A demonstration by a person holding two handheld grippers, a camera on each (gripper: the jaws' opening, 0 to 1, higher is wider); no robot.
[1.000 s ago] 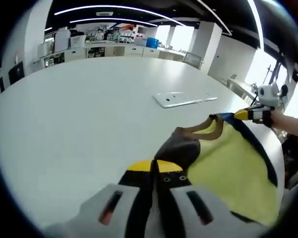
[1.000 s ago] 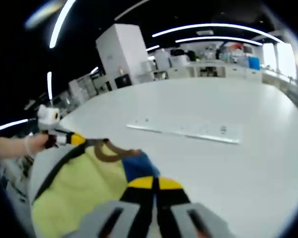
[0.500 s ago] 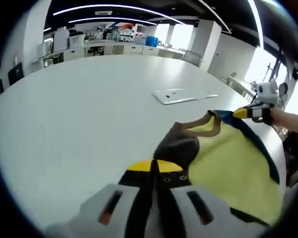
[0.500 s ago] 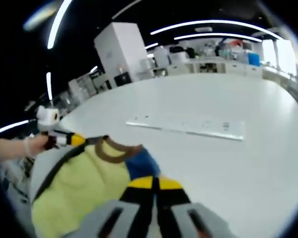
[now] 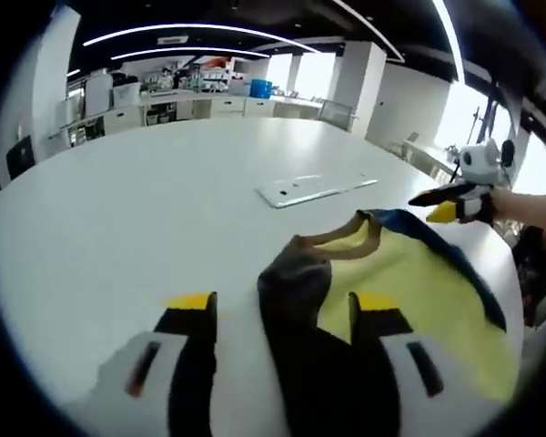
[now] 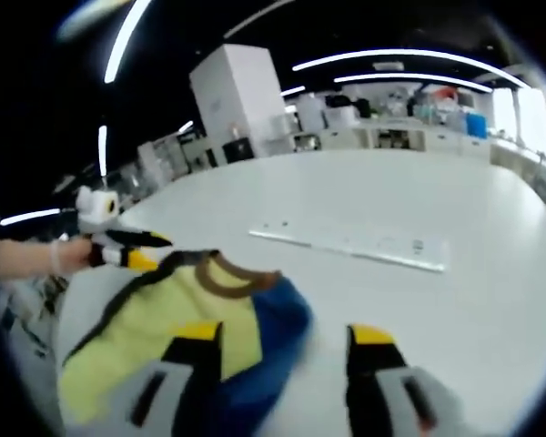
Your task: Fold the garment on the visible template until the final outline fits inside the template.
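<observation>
Claws: left claw (image 5: 278, 314) and right claw (image 6: 287, 346) both spread wide, holding nothing
Progress: garment (image 5: 409, 291) loose on the bench (image 5: 118, 209), well short of the template (image 5: 314, 187); folding remains

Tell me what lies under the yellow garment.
The yellow garment lies straight on the white table. The clear template lies beyond it, apart. Anything beneath the cloth is covered.

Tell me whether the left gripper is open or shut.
Open: the left gripper has its yellow-tipped jaws spread apart, the garment lying between them.
</observation>
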